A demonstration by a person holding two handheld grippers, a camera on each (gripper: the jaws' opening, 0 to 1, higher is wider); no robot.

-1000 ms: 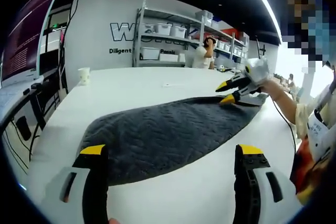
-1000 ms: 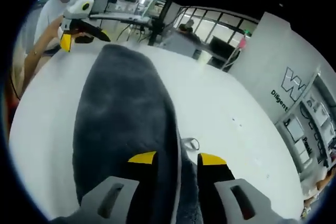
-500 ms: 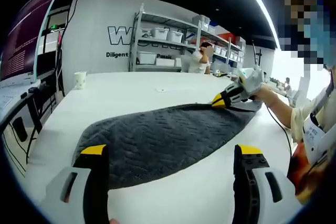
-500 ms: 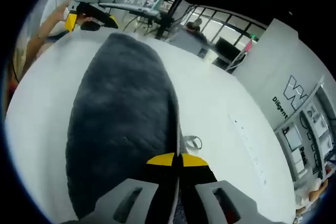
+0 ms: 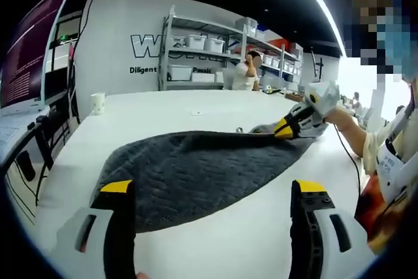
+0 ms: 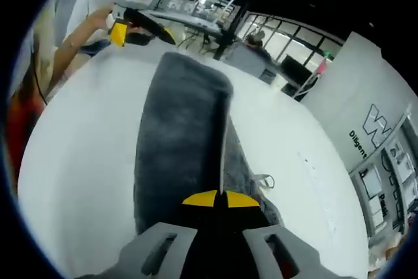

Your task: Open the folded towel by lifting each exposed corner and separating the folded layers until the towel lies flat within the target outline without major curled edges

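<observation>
From my remote station I count one towel (image 5: 196, 171) on one table (image 5: 170, 106), two grippers, left (image 5: 212, 191) and right (image 6: 219, 198), one cup (image 5: 97, 103), one shelf rack (image 5: 202, 53), one monitor (image 5: 36, 44).

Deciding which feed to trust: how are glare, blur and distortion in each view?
Left gripper view: sharp, window glare at right, fisheye bows the towel. Right gripper view: softer, towel weave smeared, table bright but not blown out; right gripper jaws crisp.
</observation>
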